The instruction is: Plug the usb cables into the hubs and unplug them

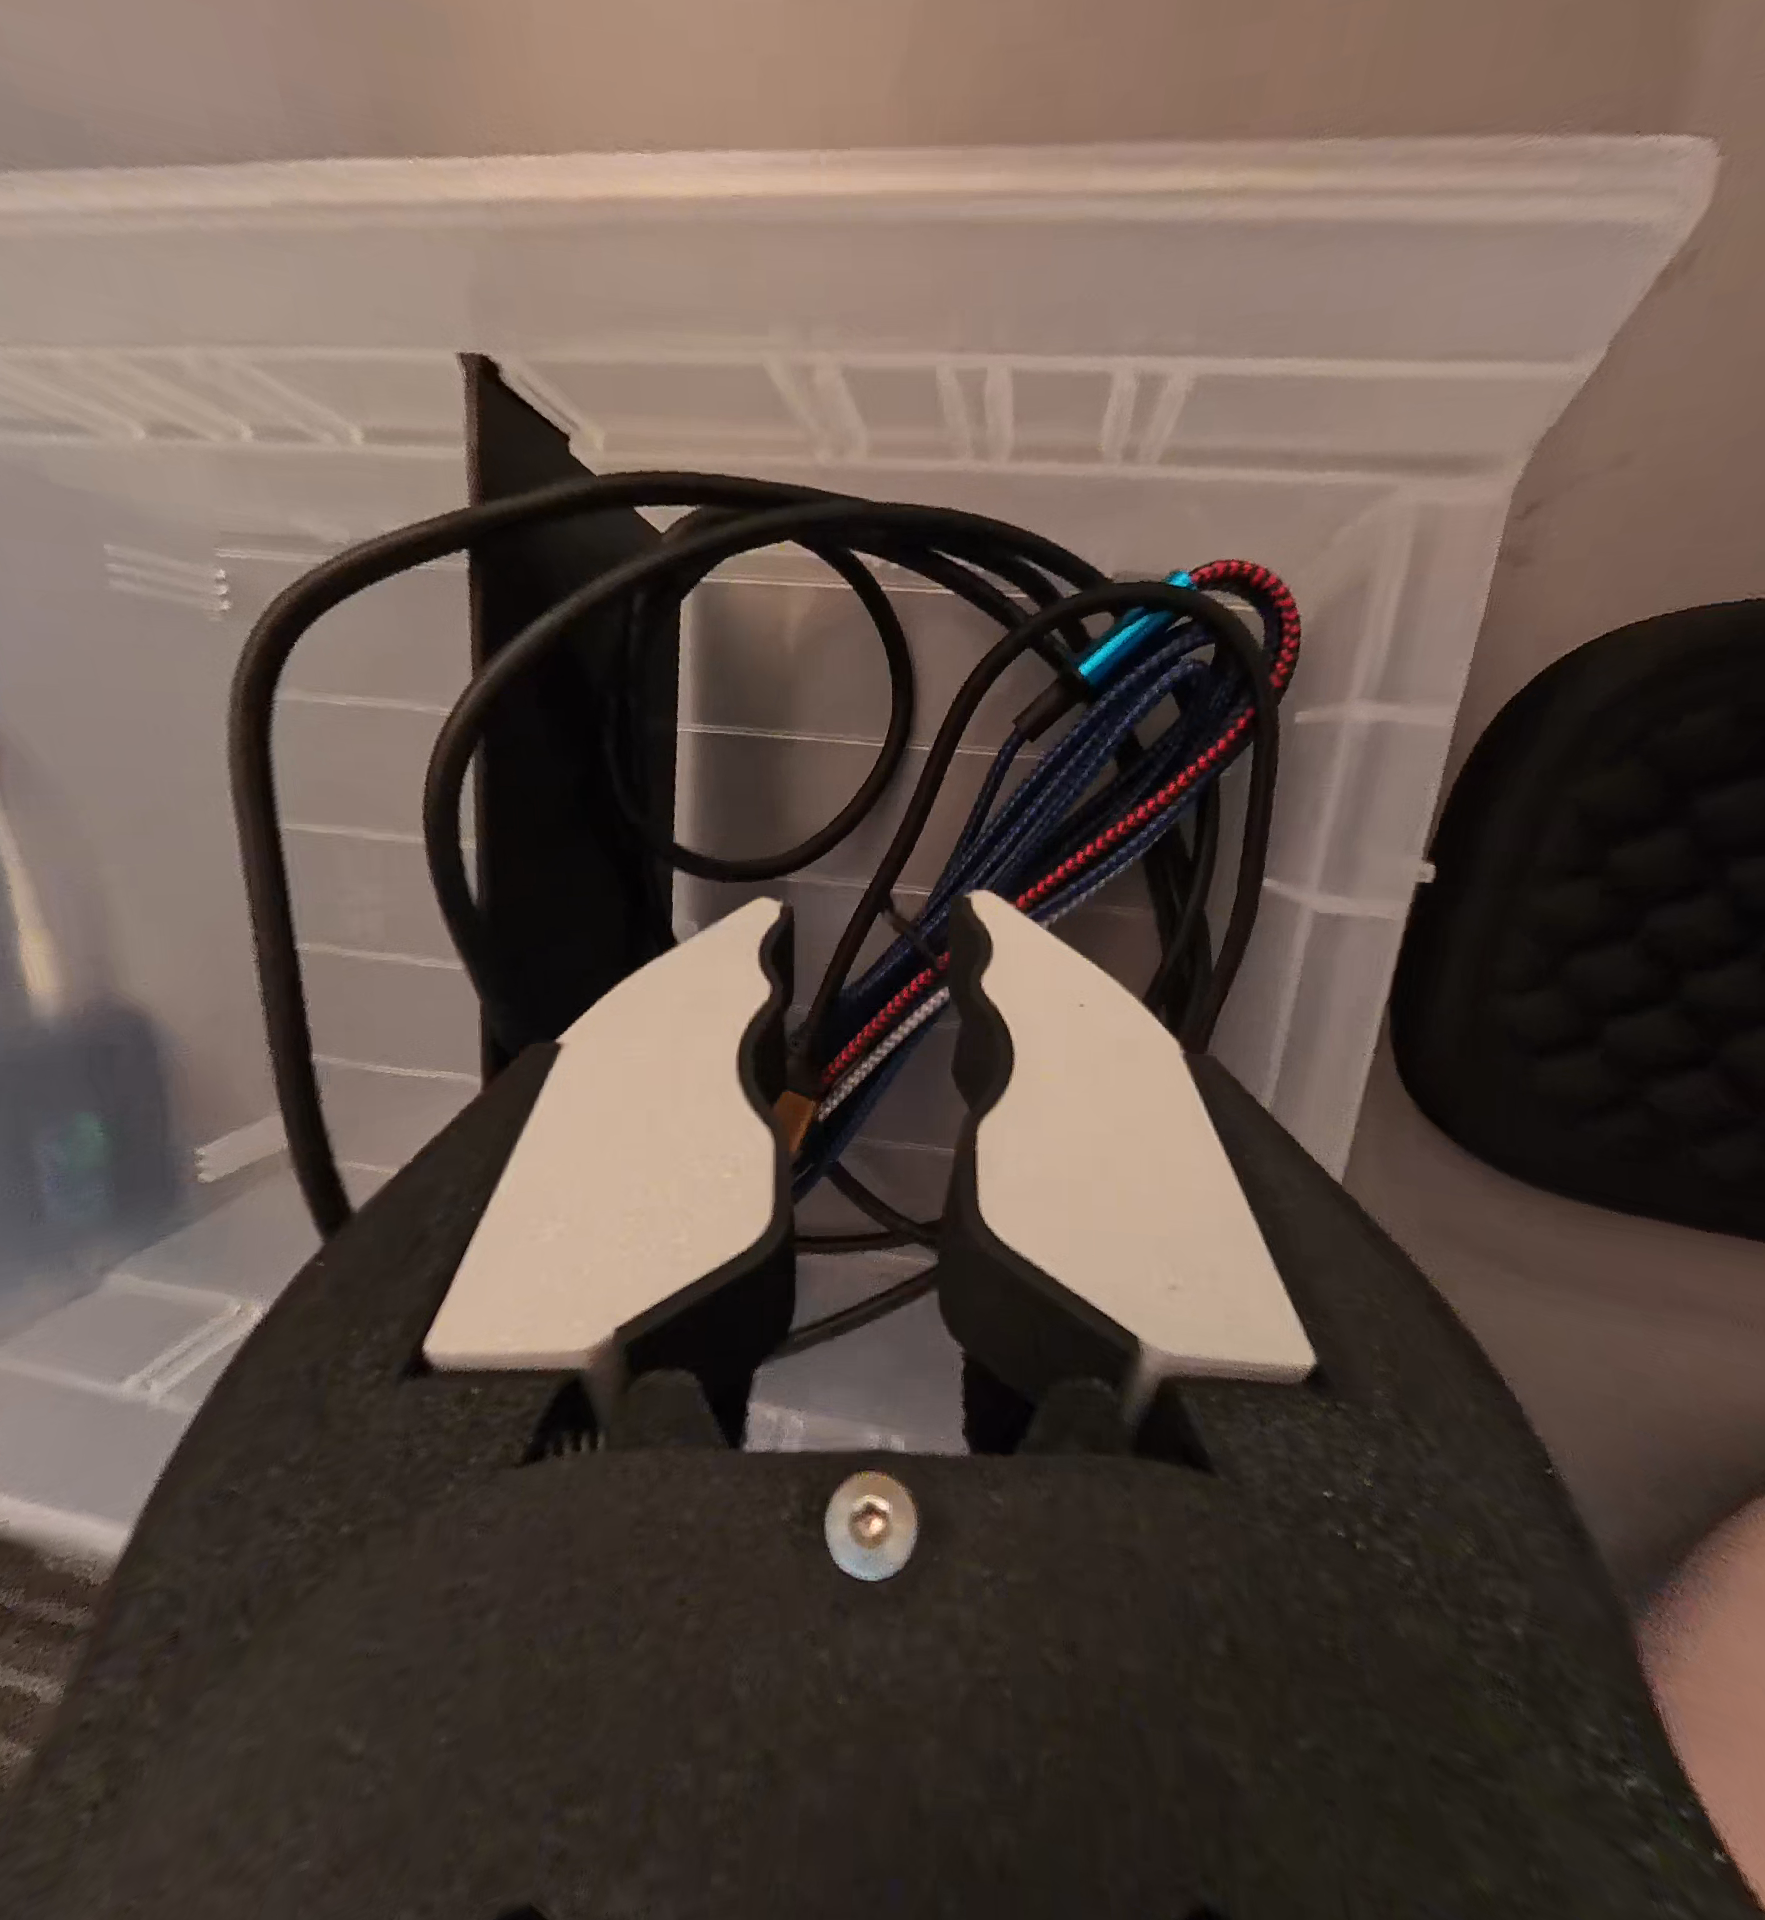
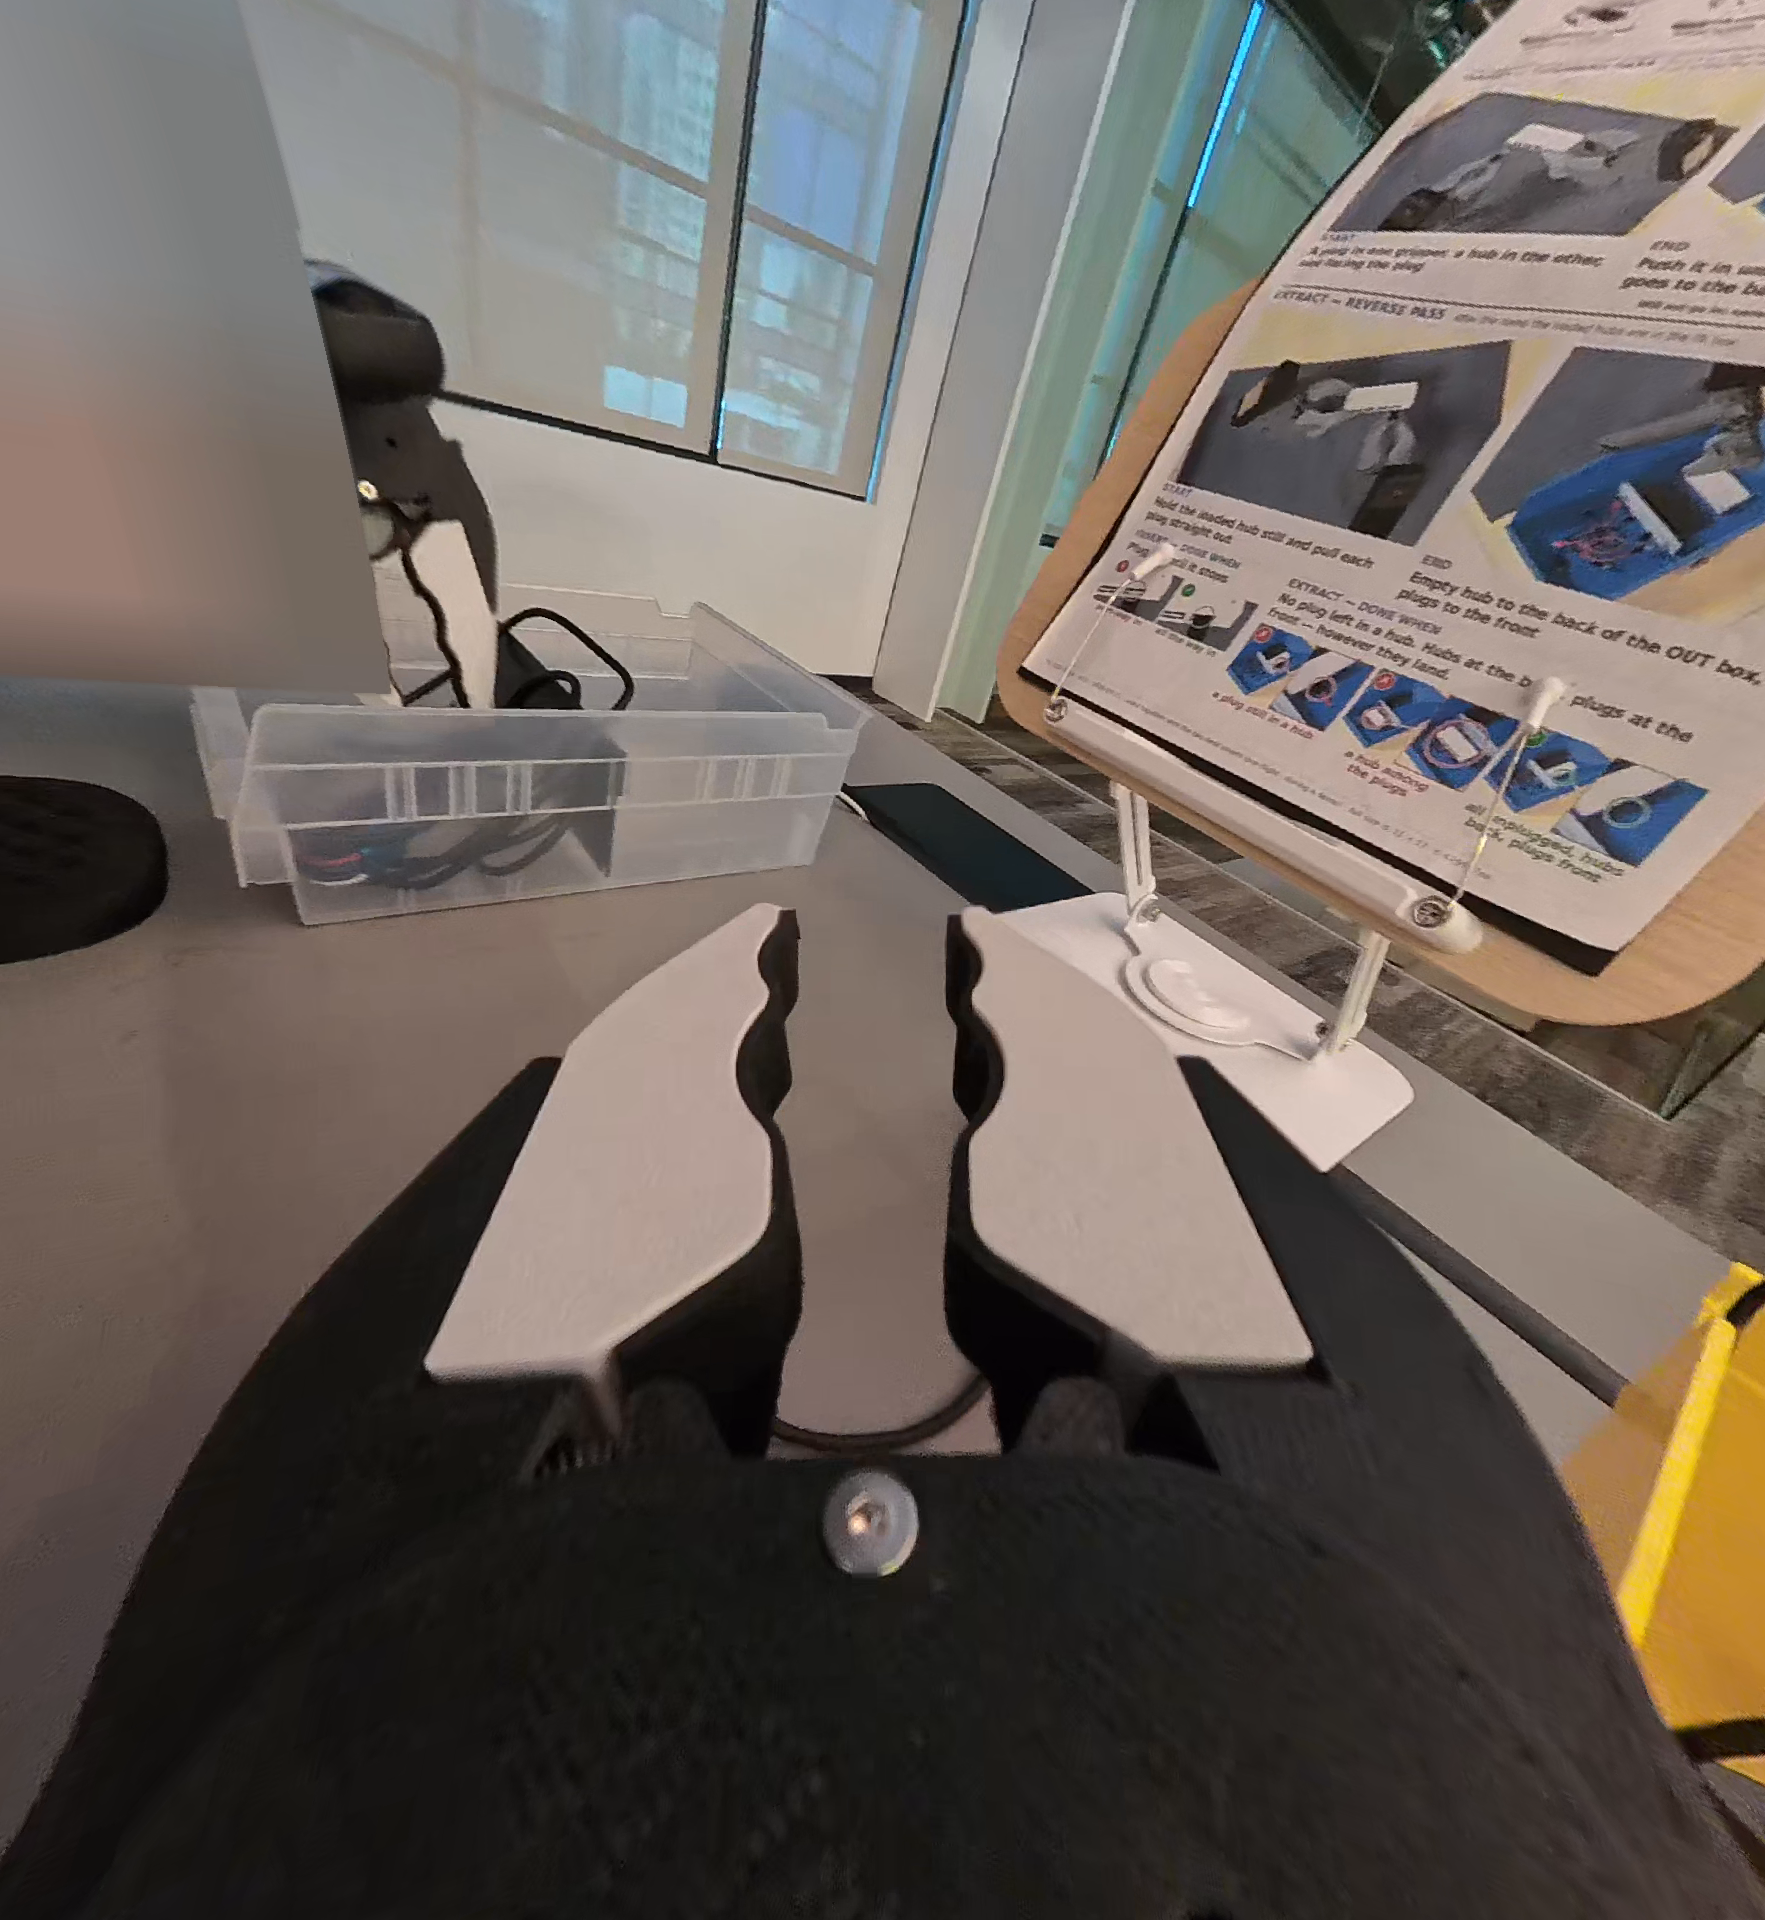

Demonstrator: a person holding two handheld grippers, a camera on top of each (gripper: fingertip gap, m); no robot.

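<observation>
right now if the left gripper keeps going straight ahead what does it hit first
Most likely the bundle of cables in the clear plastic bin. The left gripper is open, and the braided blue and red strands already show in the gap between its fingers. Depth is hard to judge; the bin's wall lies behind.

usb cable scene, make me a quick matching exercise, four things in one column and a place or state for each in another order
Things:
1. left gripper
2. right gripper
3. clear bin
4. instruction sheet

Places or states:
A. propped on a white stand at the table edge
B. open over bare table, nothing between its fingers
C. on the grey table, cables and a black divider inside
D. open, reaching into a bundle of cables

Pairs: 1-D, 2-B, 3-C, 4-A
</observation>
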